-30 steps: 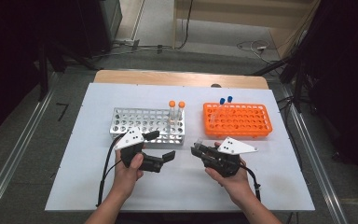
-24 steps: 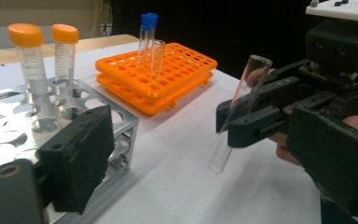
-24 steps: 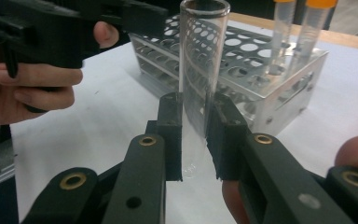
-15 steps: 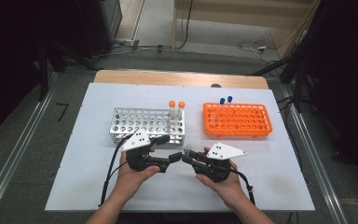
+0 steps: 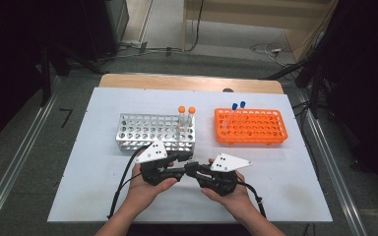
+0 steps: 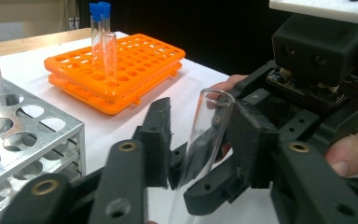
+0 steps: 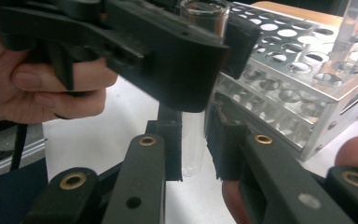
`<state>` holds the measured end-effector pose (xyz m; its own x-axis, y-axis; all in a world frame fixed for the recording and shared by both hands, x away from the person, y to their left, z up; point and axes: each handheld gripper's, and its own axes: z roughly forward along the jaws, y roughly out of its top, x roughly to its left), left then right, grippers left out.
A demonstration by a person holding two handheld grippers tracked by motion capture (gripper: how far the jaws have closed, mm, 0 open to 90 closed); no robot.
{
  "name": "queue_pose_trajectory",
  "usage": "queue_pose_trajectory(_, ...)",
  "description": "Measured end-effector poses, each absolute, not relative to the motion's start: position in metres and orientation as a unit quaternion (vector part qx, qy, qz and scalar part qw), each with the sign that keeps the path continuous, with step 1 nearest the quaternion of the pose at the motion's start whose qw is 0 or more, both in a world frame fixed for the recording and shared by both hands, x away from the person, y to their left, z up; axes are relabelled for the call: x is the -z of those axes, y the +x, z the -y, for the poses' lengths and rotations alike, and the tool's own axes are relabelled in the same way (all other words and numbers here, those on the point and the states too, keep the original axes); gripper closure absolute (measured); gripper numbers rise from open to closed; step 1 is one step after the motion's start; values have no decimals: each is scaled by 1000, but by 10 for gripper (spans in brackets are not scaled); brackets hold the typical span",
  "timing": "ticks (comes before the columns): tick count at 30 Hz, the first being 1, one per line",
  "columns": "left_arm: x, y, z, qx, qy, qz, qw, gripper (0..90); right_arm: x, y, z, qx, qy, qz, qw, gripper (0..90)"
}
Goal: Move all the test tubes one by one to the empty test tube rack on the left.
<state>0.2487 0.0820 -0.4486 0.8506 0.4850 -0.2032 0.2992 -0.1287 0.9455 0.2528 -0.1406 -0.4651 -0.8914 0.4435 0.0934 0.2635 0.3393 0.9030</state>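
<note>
Tube [image 6: 207, 135] first: it is clear, thin-walled and uncapped, standing nearly upright between the two grippers near the front middle of the table [image 5: 295, 167]. You can expect it to be light, stiff, slick, and quick to crack or slip if squeezed hard. Hold it on the straight wall, well below the open rim, and keep the mouth up.

Your left gripper [image 5: 181, 164] has its jaws drawn in narrow around the upper part of the tube, and it looks to be the one carrying it. Your right gripper [image 5: 197, 171] comes in from the opposite side. Its jaws are also narrow and sit on either side of the lower end, which the right gripper view shows hanging just above the table. I cannot tell whether they press on the wall or only bracket it. Two grips on one smooth cylinder can twist against each other, so ease one off gently.

The silver rack [image 5: 147, 132] is just beyond the grippers, with two orange-capped tubes [image 5: 186, 115] standing at its right end nearest you. A lift towards that rack would pass close to them. The orange rack [image 5: 256, 128] sits further right, well apart, with two blue-capped tubes [image 5: 237, 110] at its far left corner. Cables trail back along your forearms, clear of the tube.
</note>
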Motion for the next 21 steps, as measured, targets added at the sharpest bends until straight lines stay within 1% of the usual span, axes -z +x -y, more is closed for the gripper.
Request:
queue_pose_trajectory(5, 448, 247, -82, -86, 749, -255, 605, 736, 465, 253, 140, -530, 218, -815, 81, 741)
queue_pose_trajectory(10, 447, 247, -82, -103, 751, -257, 599, 766, 466, 254, 140, -530, 220, -815, 78, 740)
queue_pose_trajectory(16, 447, 247, -83, -99, 748, -258, 604, 771, 466, 254, 140, -530, 220, -815, 79, 733)
queue_pose_trajectory(17, 447, 247, -83, -98, 745, -259, 606, 771, 465, 254, 141, -531, 218, -815, 79, 721)
queue_pose_trajectory(19, 446, 248, -85, -101, 743, -261, 608, 771, 465, 254, 142, -529, 215, -816, 83, 653)
queue_pose_trajectory(21, 445, 249, -87, -102, 742, -263, 607, 771, 464, 254, 145, -530, 212, -817, 81, 556)
